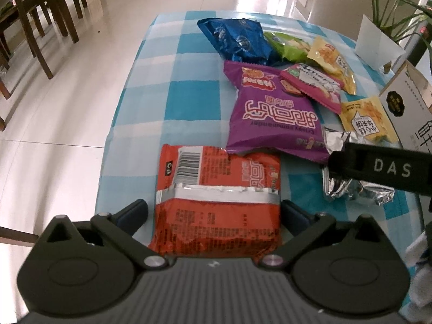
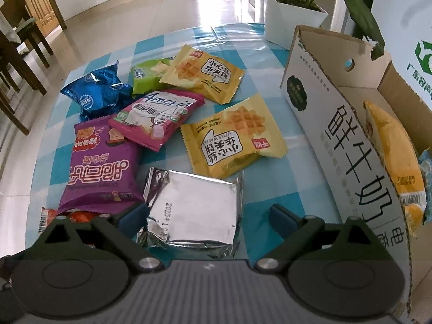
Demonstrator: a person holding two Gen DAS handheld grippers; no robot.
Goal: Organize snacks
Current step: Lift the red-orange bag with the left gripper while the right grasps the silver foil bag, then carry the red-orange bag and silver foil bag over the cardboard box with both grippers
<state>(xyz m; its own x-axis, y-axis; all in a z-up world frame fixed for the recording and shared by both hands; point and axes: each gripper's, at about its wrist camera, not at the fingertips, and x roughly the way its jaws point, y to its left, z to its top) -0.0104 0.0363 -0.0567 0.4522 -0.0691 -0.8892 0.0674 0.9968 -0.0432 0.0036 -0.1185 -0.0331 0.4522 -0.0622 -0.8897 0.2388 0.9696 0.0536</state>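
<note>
The orange-red snack packet (image 1: 216,202) lies flat at the near edge of the blue-and-white checked tablecloth (image 1: 167,62), barcode side up, and it sits right between the fingers of the left gripper (image 1: 214,213). Those jaws are spread wide, one finger on each side of the packet; the right-hand finger sits against the packet's edge, the left-hand one stands just clear.

Over on the other side, the right gripper (image 2: 209,216) is splayed open too, with the silver foil packet (image 2: 191,210) lying between its fingers, the left finger close to the foil's crinkled corner, the right finger well clear.

Just beyond, the purple chip bag (image 2: 100,167) overlaps the orange-red one. Behind it lie a pink packet (image 2: 156,118), two yellow waffle packets (image 2: 232,137), a green packet (image 2: 147,77) and a blue foil bag (image 2: 94,94).

To the right stands an open cardboard box (image 2: 348,135) with a yellow bag (image 2: 397,156) already inside. A potted plant (image 2: 294,10) sits behind.
</note>
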